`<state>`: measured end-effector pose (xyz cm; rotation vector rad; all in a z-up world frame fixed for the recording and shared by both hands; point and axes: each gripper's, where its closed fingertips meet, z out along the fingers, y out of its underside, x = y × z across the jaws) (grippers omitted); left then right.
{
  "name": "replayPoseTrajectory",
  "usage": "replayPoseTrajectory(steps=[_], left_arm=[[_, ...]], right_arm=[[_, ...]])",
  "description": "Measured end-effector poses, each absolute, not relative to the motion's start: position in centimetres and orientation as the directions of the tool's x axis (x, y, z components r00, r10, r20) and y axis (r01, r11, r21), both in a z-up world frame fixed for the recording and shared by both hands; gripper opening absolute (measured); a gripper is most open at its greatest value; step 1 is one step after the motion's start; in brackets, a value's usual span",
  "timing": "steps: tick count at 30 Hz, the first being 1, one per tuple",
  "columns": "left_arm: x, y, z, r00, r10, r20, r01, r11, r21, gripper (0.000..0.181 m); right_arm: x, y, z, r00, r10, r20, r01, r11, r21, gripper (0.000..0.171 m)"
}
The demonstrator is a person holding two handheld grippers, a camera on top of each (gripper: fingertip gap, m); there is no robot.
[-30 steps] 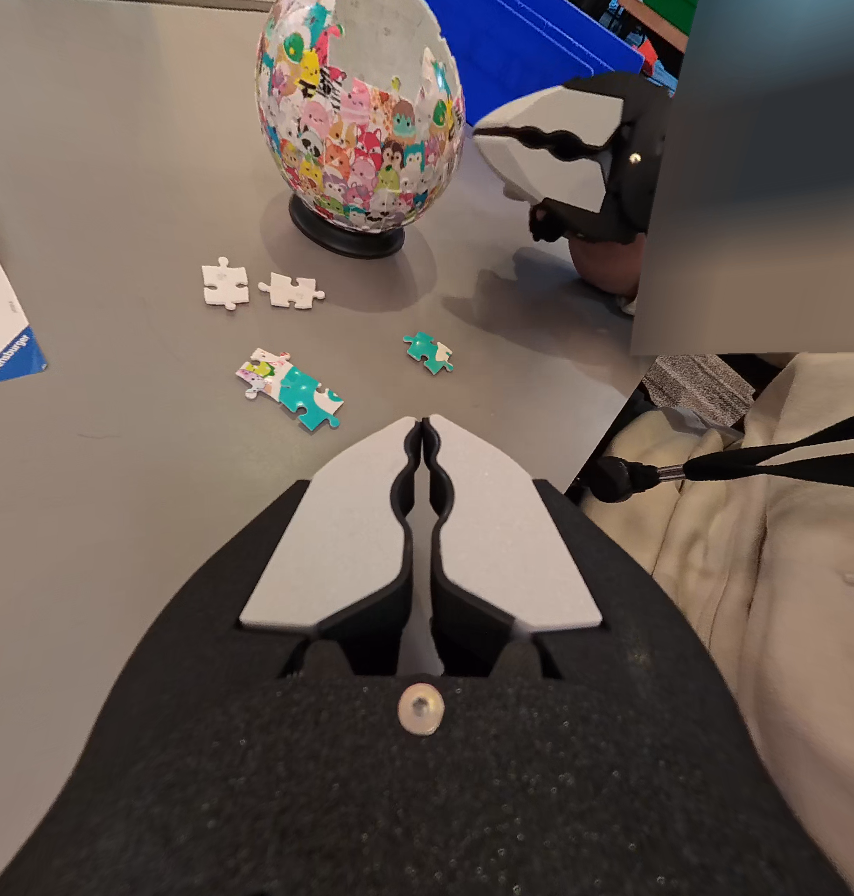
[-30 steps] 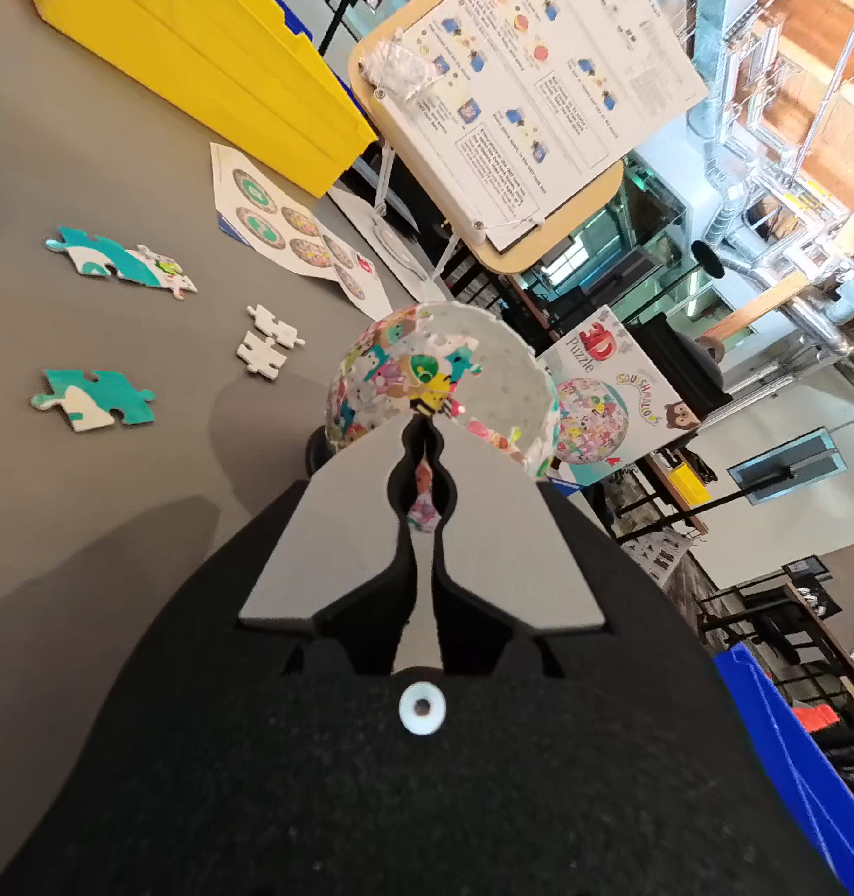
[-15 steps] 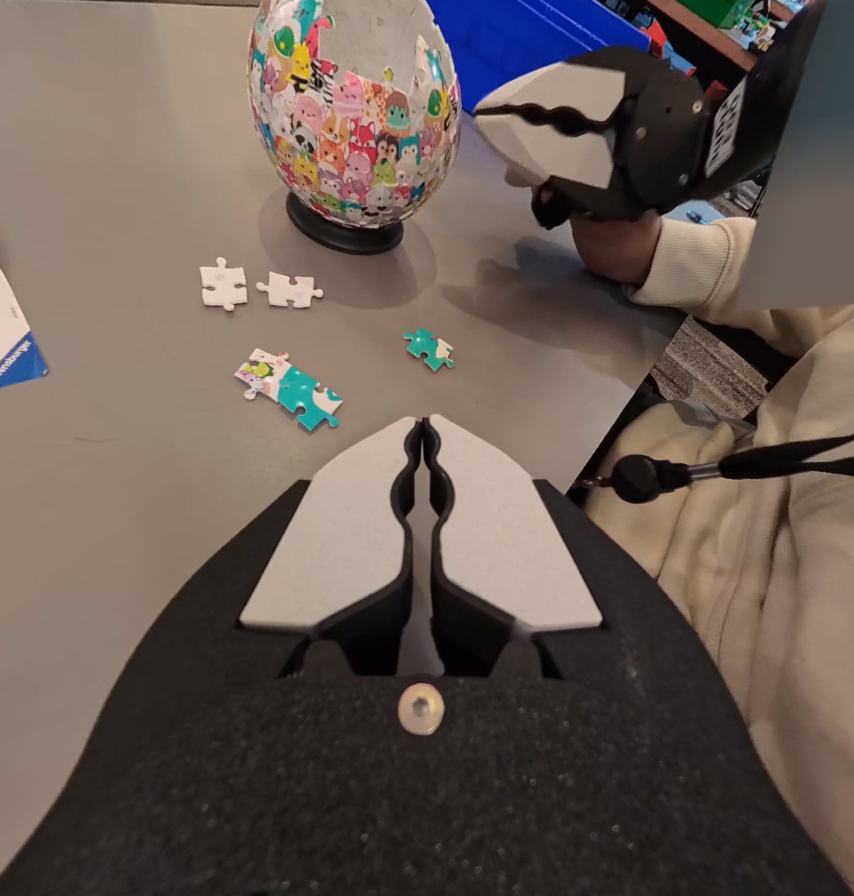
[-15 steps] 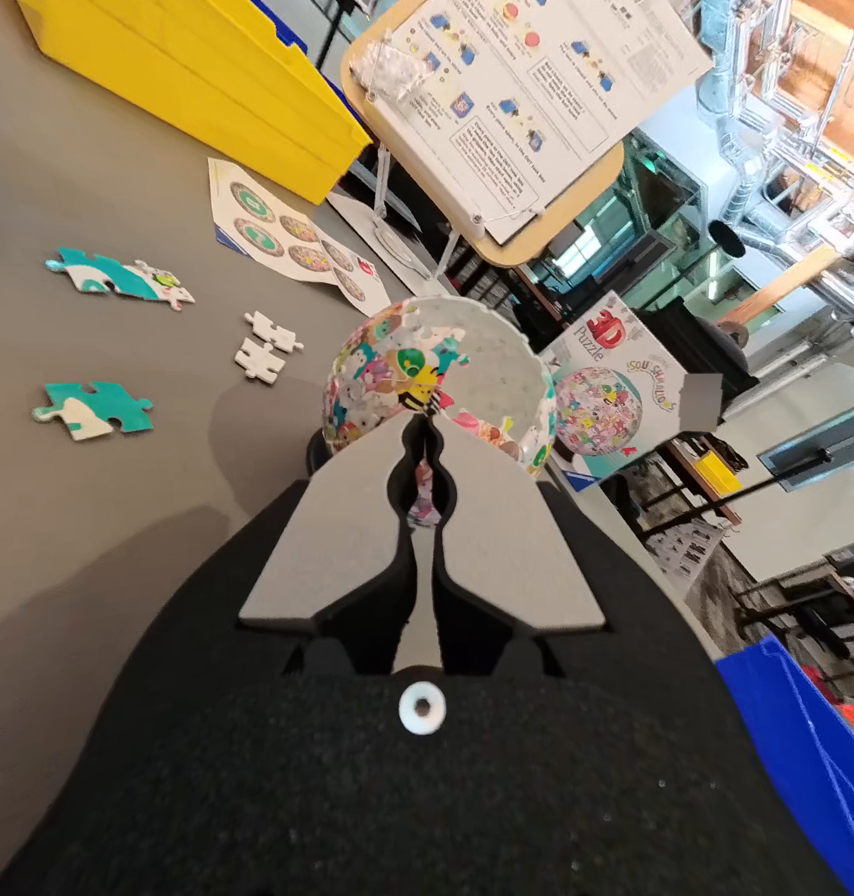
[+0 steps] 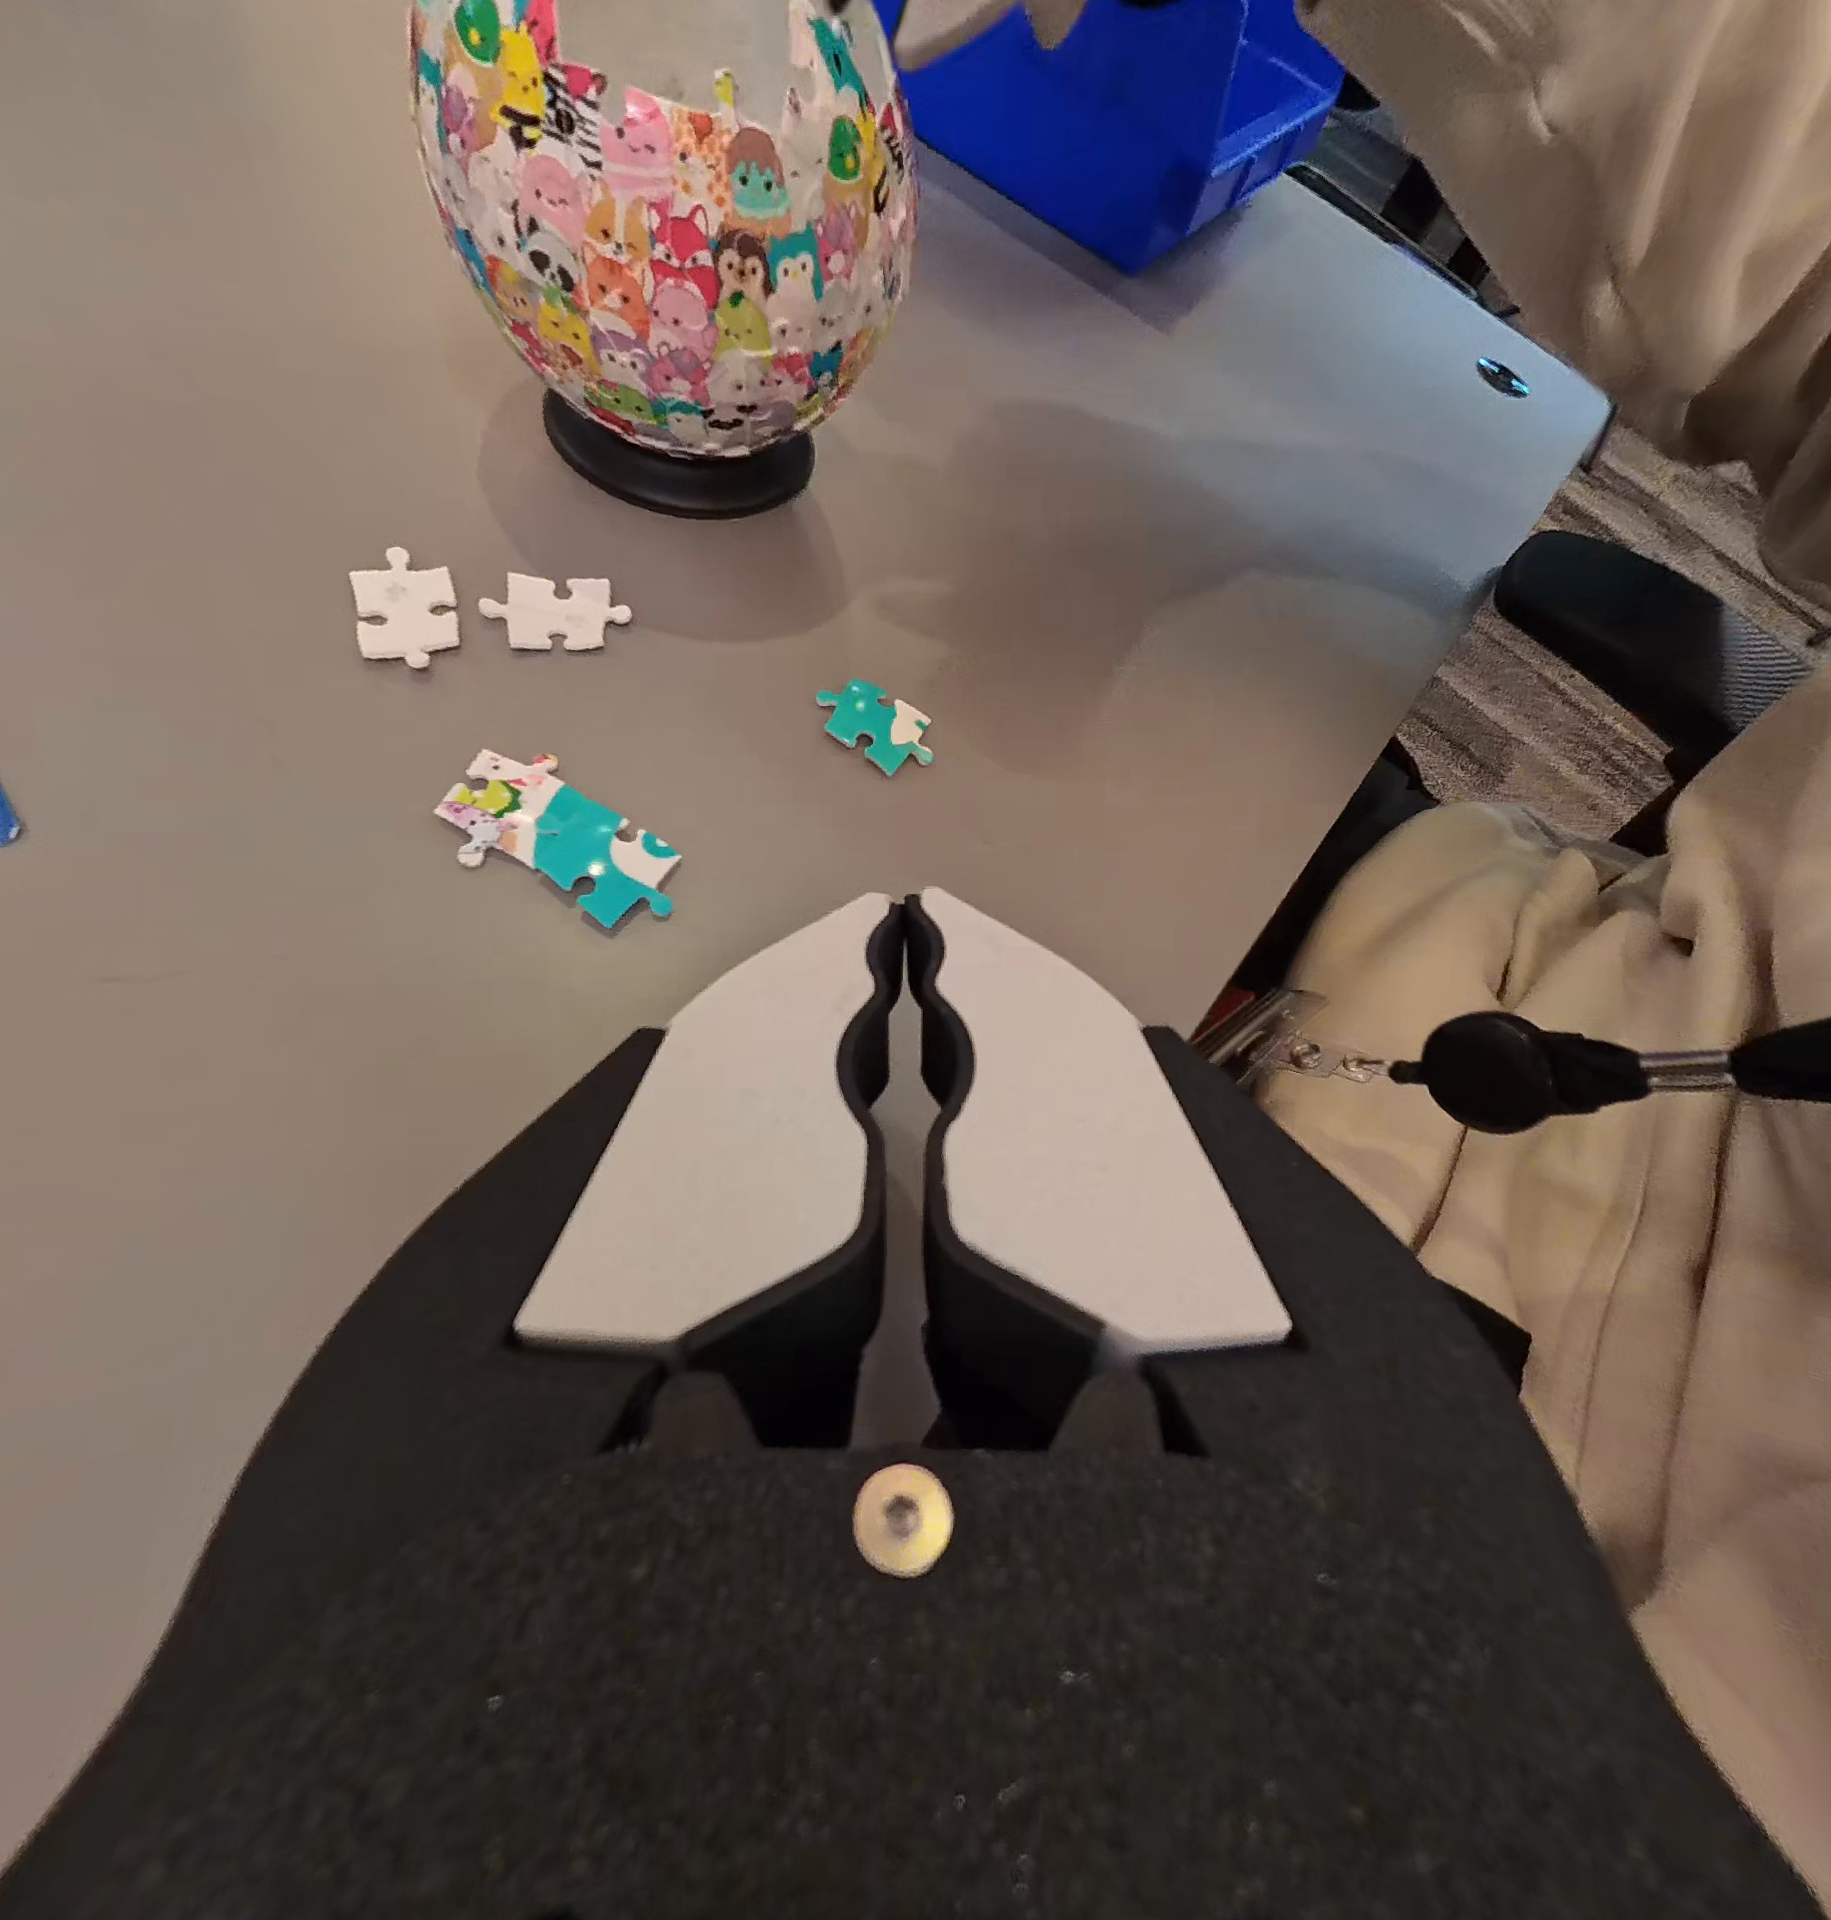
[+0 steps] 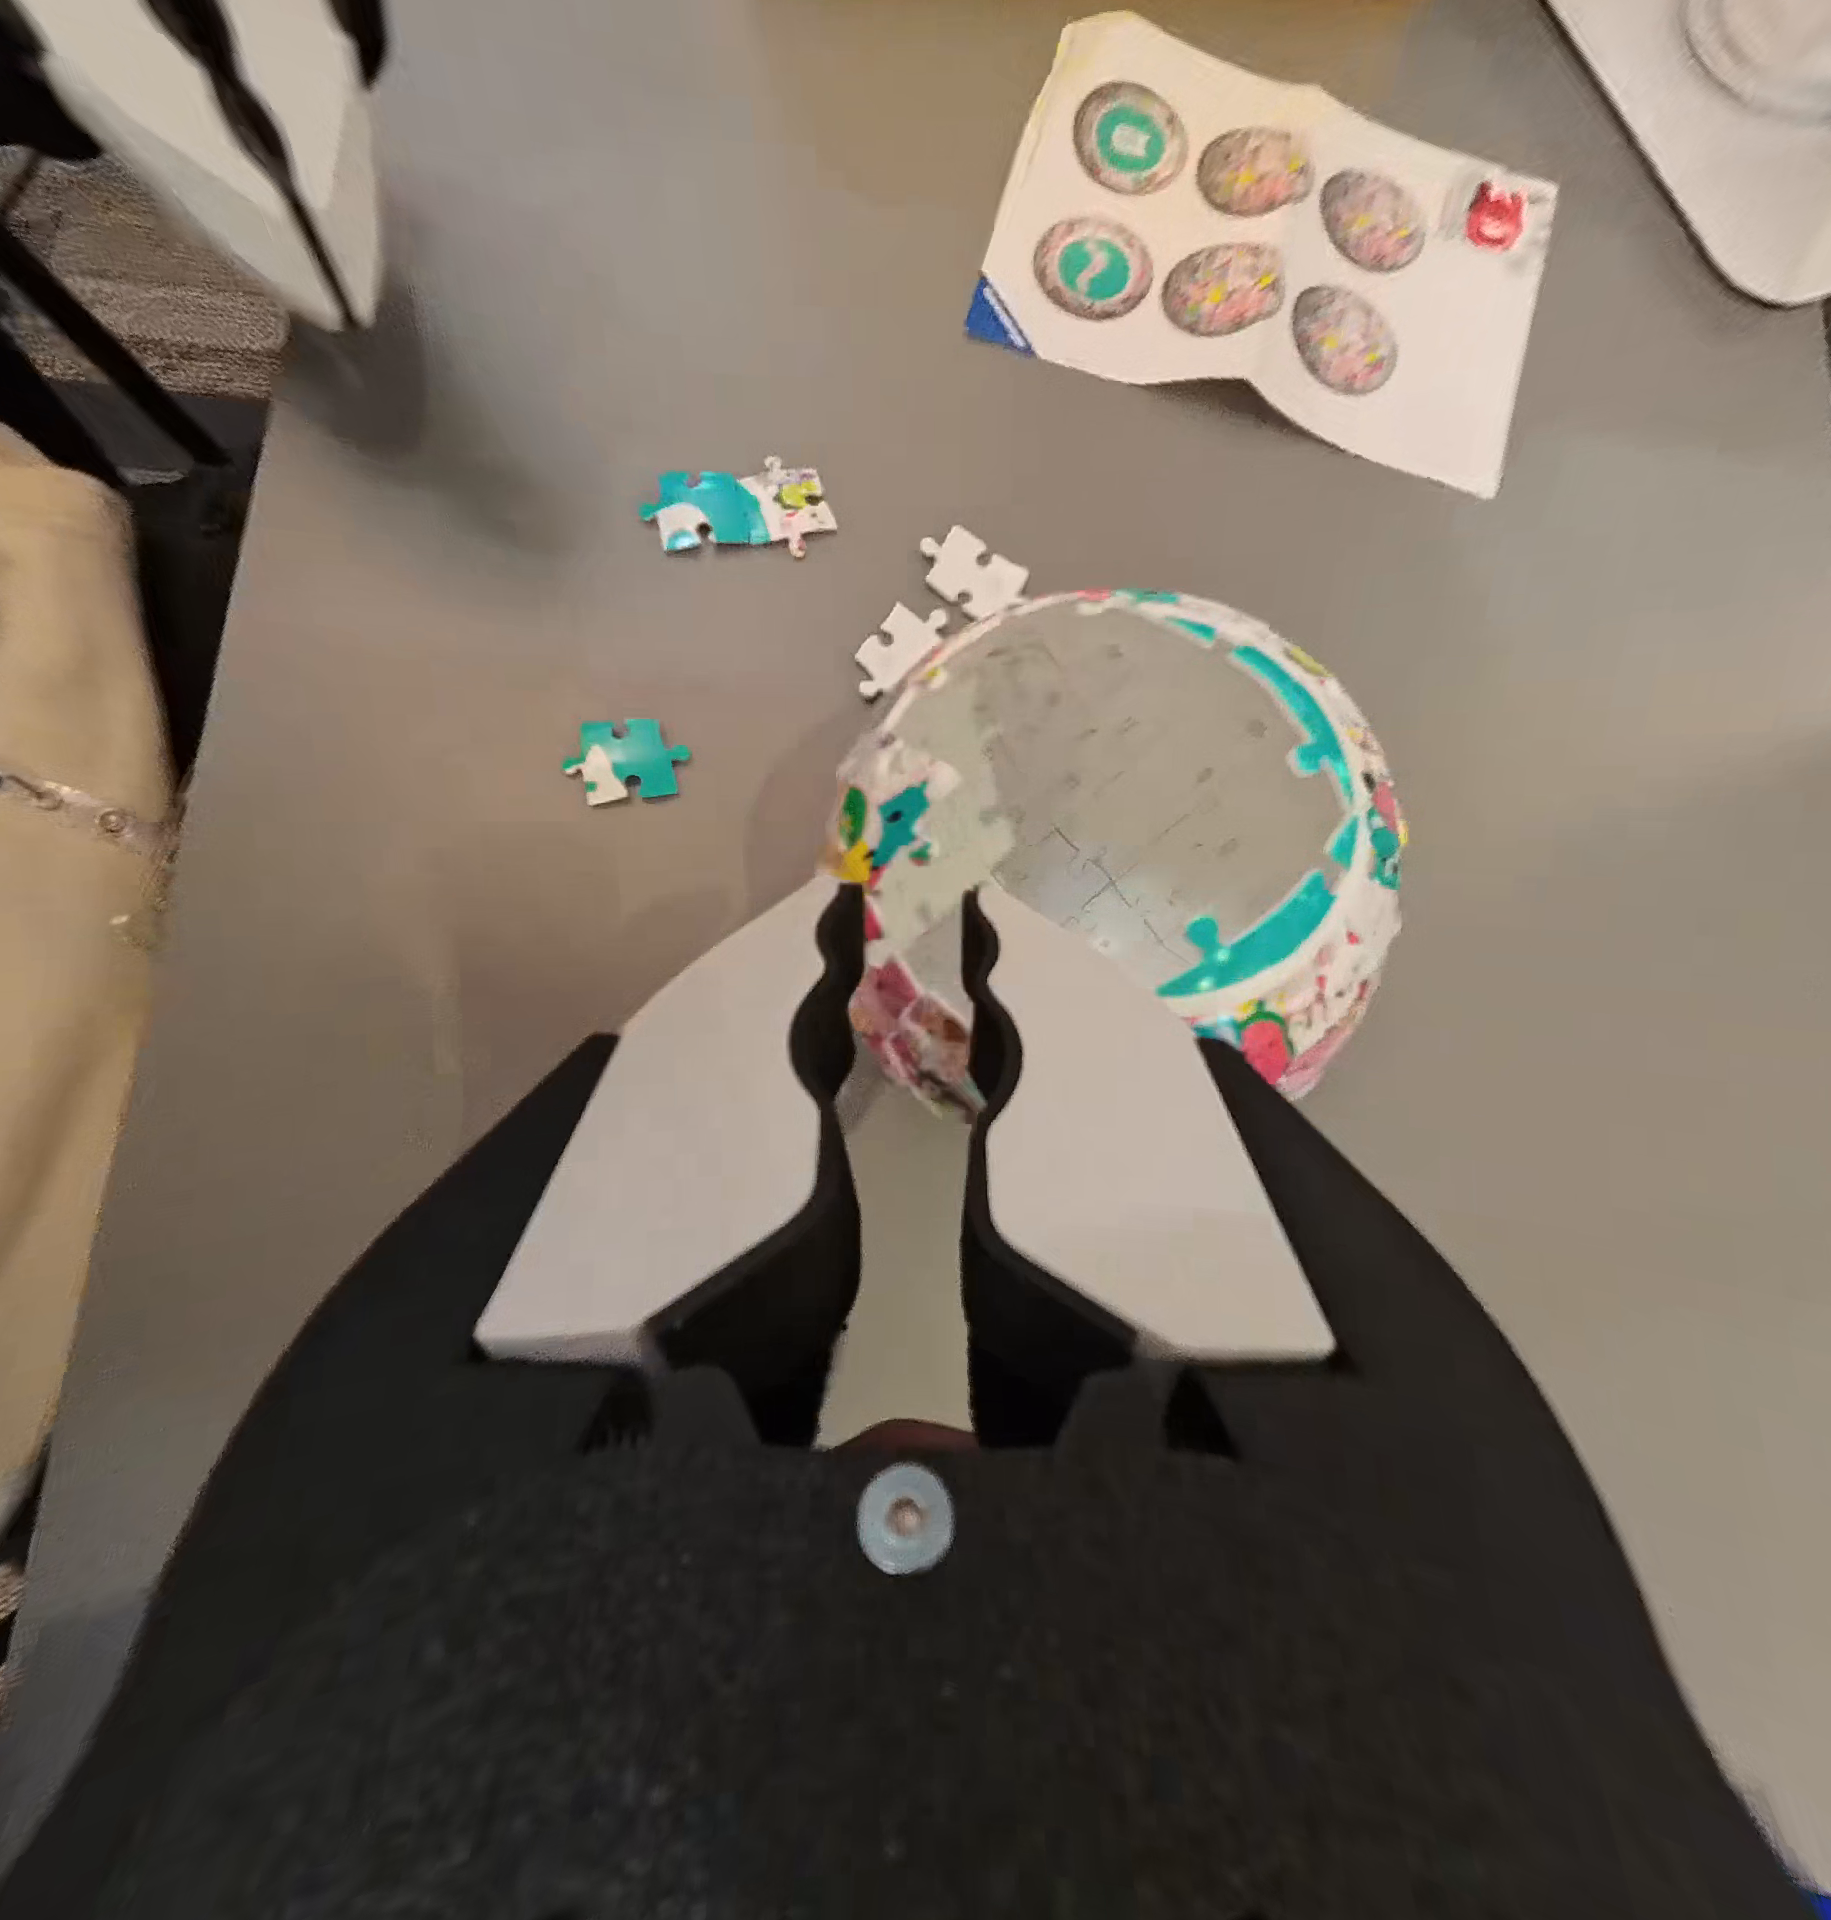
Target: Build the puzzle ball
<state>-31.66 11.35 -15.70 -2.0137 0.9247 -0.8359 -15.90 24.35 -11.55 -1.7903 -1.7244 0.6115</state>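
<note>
Puzzle ball (image 5: 672, 239): half-built shell with its top open, upright on a black ring stand (image 5: 679, 476) on the grey table (image 5: 163, 1091); at 12 o'clock in the left wrist view; seen from above in the right wrist view (image 6: 1119, 831), pale inside showing
Right gripper (image 6: 903, 902): released, jaws apart; tips over the ball's rim at its 7 o'clock edge; nothing held
Left gripper (image 5: 907, 902): clenched on nothing; low over the table
Teal piece (image 5: 878, 724): flat, at 5 o'clock from the stand, apart from it
Joined teal-and-white pieces (image 5: 558, 834): flat, at 7 o'clock from the stand
Two white pieces (image 5: 490, 616): face down, side by side, just beside the stand at 7 o'clock
Instruction sheet (image 6: 1264, 249): at 12 o'clock beyond the ball, right wrist view
Blue bin (image 5: 1108, 135): at 2 o'clock from the ball
</note>
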Motion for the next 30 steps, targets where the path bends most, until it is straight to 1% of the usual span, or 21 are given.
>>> replayPoseTrajectory(steps=[3, 6, 9, 10, 13, 17, 20, 25, 26, 30], left_arm=[[-31.7, 11.0, -15.8, 0.527, -0.818, 0.228, -0.334, -0.446, -0.83, 0.0], [-31.8, 10.9, -15.8, 0.532, -0.817, 0.225, -0.334, -0.446, -0.83, 0.0], [-32.0, 10.8, -15.9, 0.53, -0.814, 0.235, -0.33, -0.454, -0.827, 0.0], [-31.9, 10.7, -16.0, 0.527, -0.815, 0.243, -0.33, -0.459, -0.825, 0.0], [-31.8, 10.7, -16.1, 0.522, -0.817, 0.244, -0.333, -0.458, -0.824, 0.0], [-31.3, 10.6, -16.0, 0.508, -0.829, 0.233, -0.349, -0.445, -0.824, 0.0], [-31.1, 10.5, -16.2, 0.499, -0.837, 0.224, -0.364, -0.437, -0.823, 0.0], [-30.9, 10.1, -16.1, 0.482, -0.849, 0.217, -0.375, -0.424, -0.825, 0.0], [-30.9, 10.0, -16.0, 0.479, -0.852, 0.213, -0.378, -0.419, -0.826, 0.0], [-30.7, 9.5, -15.7, 0.467, -0.862, 0.198, -0.386, -0.4, -0.831, 0.0]], right_arm=[[-16.6, 24.3, -11.2, 0.046, 0.999, -0.013, 0.722, -0.042, -0.69, 0.016], [-17.0, 24.3, -10.9, 0.034, 0.999, -0.031, 0.734, -0.047, -0.677, 0.015], [-17.1, 23.9, -10.4, 0.019, 0.999, -0.036, 0.752, -0.038, -0.658, 0.025], [-17.0, 23.6, -10.2, 0.005, 0.998, -0.068, 0.764, -0.047, -0.643, 0.03], [-16.9, 23.7, -10.0, -0.013, 0.992, -0.129, 0.844, -0.058, -0.533, 0.03], [-17.1, 24.1, -9.8, -0.06, 0.984, -0.17, 0.934, -0.005, -0.357, 0.03], [-17.3, 23.8, -10.2, -0.099, 0.966, -0.238, 0.971, 0.041, -0.236, 0.027], [-17.2, 24.0, -11.5, -0.115, 0.953, -0.281, 0.993, 0.11, -0.032, 0.028], [-17.1, 24.1, -11.7, -0.11, 0.951, -0.288, 0.994, 0.114, -0.006, 0.028], [-17.4, 23.9, -11.9, -0.107, 0.937, -0.334, 0.991, 0.128, 0.042, 0.027]])
